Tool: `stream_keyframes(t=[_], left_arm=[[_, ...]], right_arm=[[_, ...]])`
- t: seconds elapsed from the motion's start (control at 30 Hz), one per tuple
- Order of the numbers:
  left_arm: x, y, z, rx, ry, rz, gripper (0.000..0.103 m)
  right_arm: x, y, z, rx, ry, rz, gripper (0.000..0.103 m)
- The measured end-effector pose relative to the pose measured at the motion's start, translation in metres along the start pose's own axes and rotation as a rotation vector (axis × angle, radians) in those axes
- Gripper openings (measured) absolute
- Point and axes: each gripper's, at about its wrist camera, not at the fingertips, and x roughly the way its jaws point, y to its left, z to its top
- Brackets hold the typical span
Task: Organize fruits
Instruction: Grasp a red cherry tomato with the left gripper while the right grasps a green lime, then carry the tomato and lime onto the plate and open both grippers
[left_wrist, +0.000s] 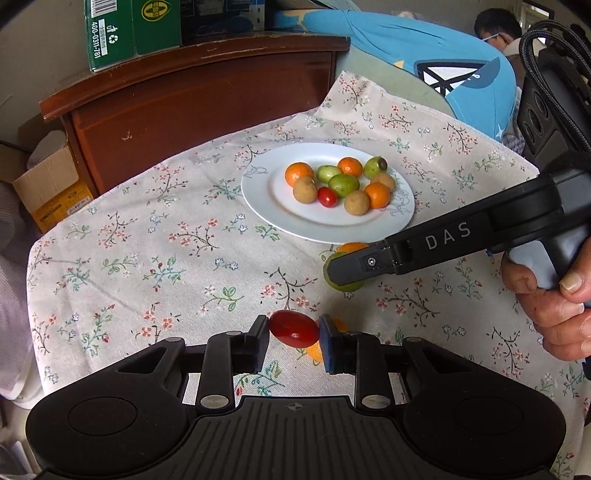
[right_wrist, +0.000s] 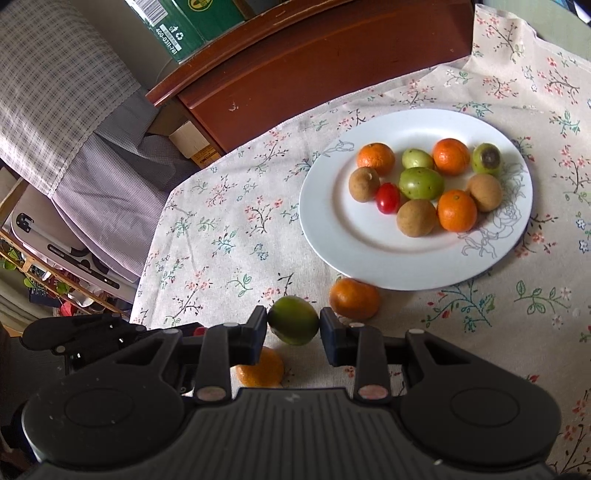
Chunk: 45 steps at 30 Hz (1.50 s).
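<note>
My left gripper (left_wrist: 294, 328) is shut on a red cherry tomato (left_wrist: 293, 328) and holds it above the floral tablecloth. An orange fruit (left_wrist: 317, 350) lies under it, mostly hidden. My right gripper (right_wrist: 293, 325) is shut on a green fruit (right_wrist: 293, 325); in the left wrist view that fruit (left_wrist: 345, 286) shows under the right gripper's finger. A white plate (left_wrist: 258, 192) holds several oranges, green fruits, brown fruits and one cherry tomato (right_wrist: 388, 198). Two oranges lie on the cloth, one (right_wrist: 354, 298) by the plate (right_wrist: 332, 236), one (right_wrist: 260, 371) under the right gripper.
A dark wooden cabinet (left_wrist: 199, 107) with green boxes (left_wrist: 129, 29) stands behind the table. A cardboard box (left_wrist: 51, 188) sits at the left. A chair with checked cloth (right_wrist: 74, 110) is left of the table. A person in blue (left_wrist: 424, 55) sits at the back right.
</note>
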Motion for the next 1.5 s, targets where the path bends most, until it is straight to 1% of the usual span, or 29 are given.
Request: stream_keyframes(t=[0.2,0.37,0.47,0.6,0.7,0.8,0.9,1.17,1.37,1.5], left_arm=[[-0.006,0.0,0.018,-0.041,-0.068,0.0,0.026],[-0.004,-0.001,0.034,-0.076,-0.11,-0.006,0.026],[0.001,0.0,0.044,-0.089,-0.123,0.005,0.026],[0.009,0.002,0.054,-0.131,-0.133,-0.012,0.026],[0.014,-0.002,0.06,-0.125,-0.138,-0.015,0.026],[0.021,-0.004,0.063,-0.146,-0.136,-0.027,0.026],[0.029,-0.007,0.066,-0.133,-0.125,-0.016,0.026],[0.052,-0.013,0.074,-0.143,-0.108,-0.024,0.026],[0.068,-0.016,0.076,-0.142,-0.088,-0.021,0.026],[0.075,-0.017,0.077,-0.143,-0.079,-0.014,0.026]], right_arm=[[-0.015,-0.002,0.012,0.016,-0.05,0.006,0.031],[-0.033,-0.008,0.027,0.034,-0.116,-0.005,0.031],[-0.042,-0.013,0.037,0.04,-0.153,-0.021,0.031],[-0.047,-0.02,0.05,0.052,-0.178,-0.036,0.031],[-0.046,-0.027,0.056,0.063,-0.189,-0.053,0.031],[-0.042,-0.032,0.061,0.067,-0.19,-0.068,0.031],[-0.038,-0.035,0.068,0.054,-0.199,-0.08,0.031],[-0.017,-0.049,0.09,0.015,-0.209,-0.114,0.031],[0.004,-0.061,0.098,0.015,-0.191,-0.153,0.031],[0.012,-0.063,0.101,0.004,-0.188,-0.156,0.031]])
